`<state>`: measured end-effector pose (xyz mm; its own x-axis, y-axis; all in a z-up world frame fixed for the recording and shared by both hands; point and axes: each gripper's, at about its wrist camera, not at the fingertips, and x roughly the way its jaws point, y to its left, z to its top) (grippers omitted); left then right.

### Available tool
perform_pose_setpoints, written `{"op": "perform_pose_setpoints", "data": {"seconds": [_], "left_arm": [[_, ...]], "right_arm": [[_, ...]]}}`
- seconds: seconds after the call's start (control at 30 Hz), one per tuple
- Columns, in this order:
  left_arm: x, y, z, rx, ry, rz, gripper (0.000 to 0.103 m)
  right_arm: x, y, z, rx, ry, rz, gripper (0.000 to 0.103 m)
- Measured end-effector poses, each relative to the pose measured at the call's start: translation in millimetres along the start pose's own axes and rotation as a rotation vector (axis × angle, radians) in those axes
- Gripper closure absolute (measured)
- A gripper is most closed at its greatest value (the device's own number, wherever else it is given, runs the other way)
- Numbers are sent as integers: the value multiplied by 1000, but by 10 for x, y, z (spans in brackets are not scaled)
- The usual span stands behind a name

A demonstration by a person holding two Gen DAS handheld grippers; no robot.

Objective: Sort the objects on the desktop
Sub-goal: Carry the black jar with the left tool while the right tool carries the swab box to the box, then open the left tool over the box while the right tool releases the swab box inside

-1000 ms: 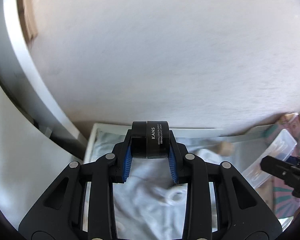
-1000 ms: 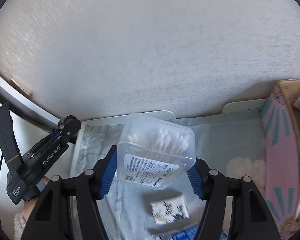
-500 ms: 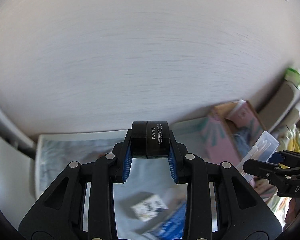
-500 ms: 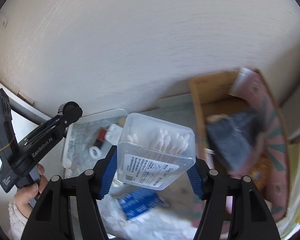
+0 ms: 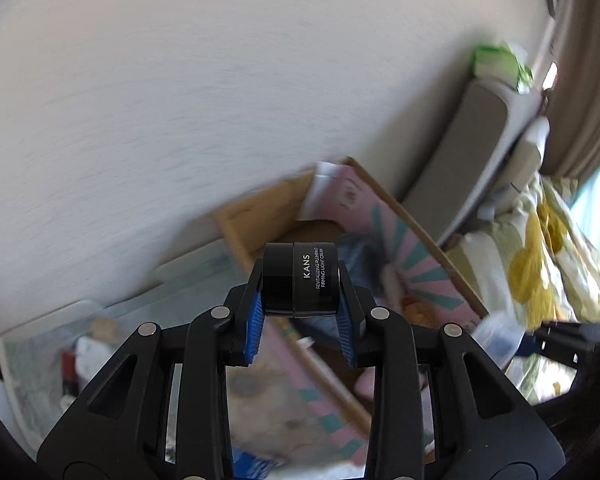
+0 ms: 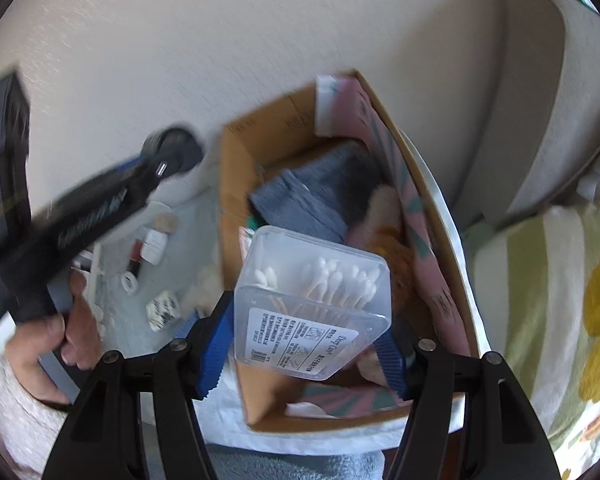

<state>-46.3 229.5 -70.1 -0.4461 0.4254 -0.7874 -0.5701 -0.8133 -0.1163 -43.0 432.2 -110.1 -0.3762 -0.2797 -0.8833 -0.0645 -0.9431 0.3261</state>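
Note:
My left gripper (image 5: 300, 312) is shut on a small black cream jar (image 5: 300, 278) lettered KANS, held in the air in front of an open cardboard box (image 5: 252, 216). My right gripper (image 6: 306, 336) is shut on a clear plastic box of cotton swabs (image 6: 316, 300), held over the same cardboard box (image 6: 236, 184). Inside that box lie a grey-blue folded cloth (image 6: 312, 196) and some orange and pale items. In the right wrist view the left gripper's body (image 6: 100, 204) shows at left, held by a hand (image 6: 68, 332).
Left of the box, a tray with a pale cloth (image 6: 172, 248) holds small items: a red tube, a white ring, a patterned cube (image 6: 162, 310). A white wall stands behind. A grey cushion (image 6: 540, 100) and a flowered bedspread (image 6: 560, 320) lie to the right.
Both grippers swung to the right, from above the tray to the cardboard box. Each grip is unchanged: jar in the left, swab box in the right.

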Motion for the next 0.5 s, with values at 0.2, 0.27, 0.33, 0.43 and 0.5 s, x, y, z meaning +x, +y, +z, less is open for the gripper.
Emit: {"op": "perform_pose_setpoints", "data": {"seconds": [0.2, 0.27, 0.33, 0.43, 0.5], "left_arm": [[573, -232, -2, 35, 46, -1, 75], [605, -267, -16, 36, 59, 1, 75], [678, -286, -38, 39, 72, 10, 75], [786, -294, -53, 40, 86, 13, 75], [805, -282, -43, 29, 85, -7, 74]], "right_arm": [[222, -143, -34, 4, 44, 9, 43], [250, -131, -46, -2, 53, 5, 43], [263, -156, -40, -4, 61, -2, 43], [305, -163, -12, -12, 80, -5, 43], [337, -166, 16, -21, 87, -29, 40]]}}
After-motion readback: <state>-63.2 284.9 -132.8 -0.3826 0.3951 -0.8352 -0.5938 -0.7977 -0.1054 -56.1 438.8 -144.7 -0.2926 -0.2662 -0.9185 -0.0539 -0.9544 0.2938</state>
